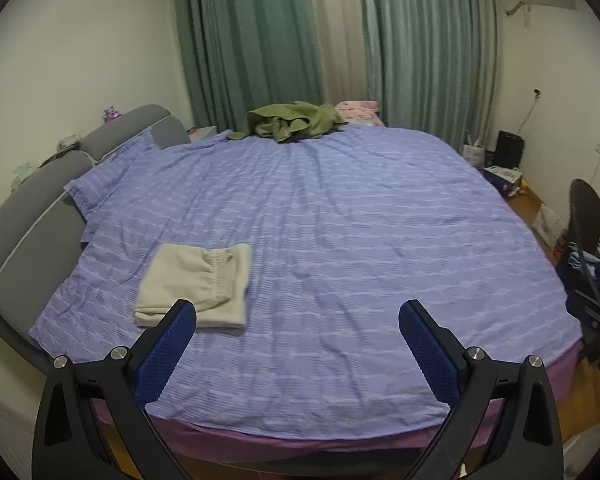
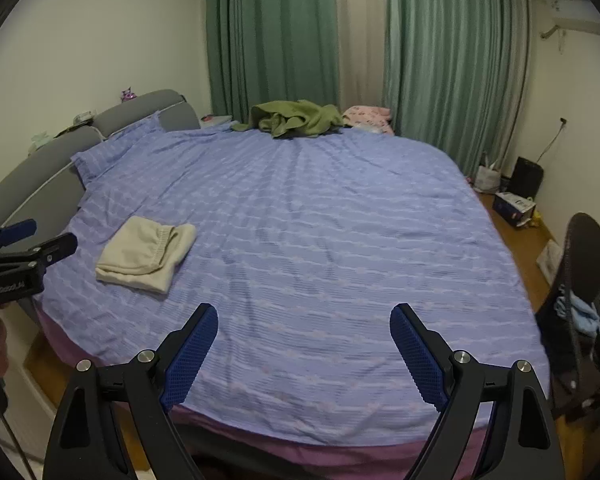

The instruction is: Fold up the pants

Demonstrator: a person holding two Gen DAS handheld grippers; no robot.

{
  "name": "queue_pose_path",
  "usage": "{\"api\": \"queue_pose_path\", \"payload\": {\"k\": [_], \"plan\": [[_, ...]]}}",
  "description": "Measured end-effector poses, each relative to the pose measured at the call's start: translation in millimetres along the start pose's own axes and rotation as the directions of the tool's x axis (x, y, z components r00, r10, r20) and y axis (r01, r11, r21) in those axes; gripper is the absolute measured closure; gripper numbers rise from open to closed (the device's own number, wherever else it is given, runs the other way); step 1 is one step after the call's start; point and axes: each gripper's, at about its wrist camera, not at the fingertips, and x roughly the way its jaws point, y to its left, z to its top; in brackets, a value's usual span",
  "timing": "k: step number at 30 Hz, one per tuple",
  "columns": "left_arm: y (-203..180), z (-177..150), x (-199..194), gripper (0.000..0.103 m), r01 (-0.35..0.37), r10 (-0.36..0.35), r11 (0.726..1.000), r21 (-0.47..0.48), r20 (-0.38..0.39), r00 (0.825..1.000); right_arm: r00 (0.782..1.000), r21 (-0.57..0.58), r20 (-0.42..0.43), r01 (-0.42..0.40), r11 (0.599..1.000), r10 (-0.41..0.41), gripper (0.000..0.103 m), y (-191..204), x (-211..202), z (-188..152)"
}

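Cream pants [image 1: 196,284] lie folded into a neat rectangle on the near left of the blue striped bedspread [image 1: 340,220]; they also show in the right wrist view [image 2: 146,254]. My left gripper [image 1: 298,312] hovers above the bed's near edge, open and empty, its left fingertip overlapping the pants' near edge in the picture. My right gripper [image 2: 304,316] is open and empty too, well to the right of the pants. The left gripper [image 2: 44,240] also appears at the left edge of the right wrist view.
A crumpled olive green garment [image 1: 296,120] and pink cloth [image 1: 358,110] lie at the bed's far edge before green curtains. A grey headboard [image 1: 32,216] runs along the left. A dark chair [image 2: 584,280], boxes and bags stand on the wooden floor at right.
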Motion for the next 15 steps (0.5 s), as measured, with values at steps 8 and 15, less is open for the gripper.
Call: {"api": "queue_pose_path", "payload": {"k": [8,15], "plan": [[-41,-12,-32,0.000,0.034,-0.034,0.999,0.027,0.002,0.999,1.000,0.048,0.009,0.027,0.998,-0.027,0.014,-26,-30,-17],[-56,-13,-45,0.000,0.064,-0.065,0.997,0.047,0.025,0.998,0.999,0.097,0.022,0.032,0.995,-0.034,0.014,-39,-48,-26]]}}
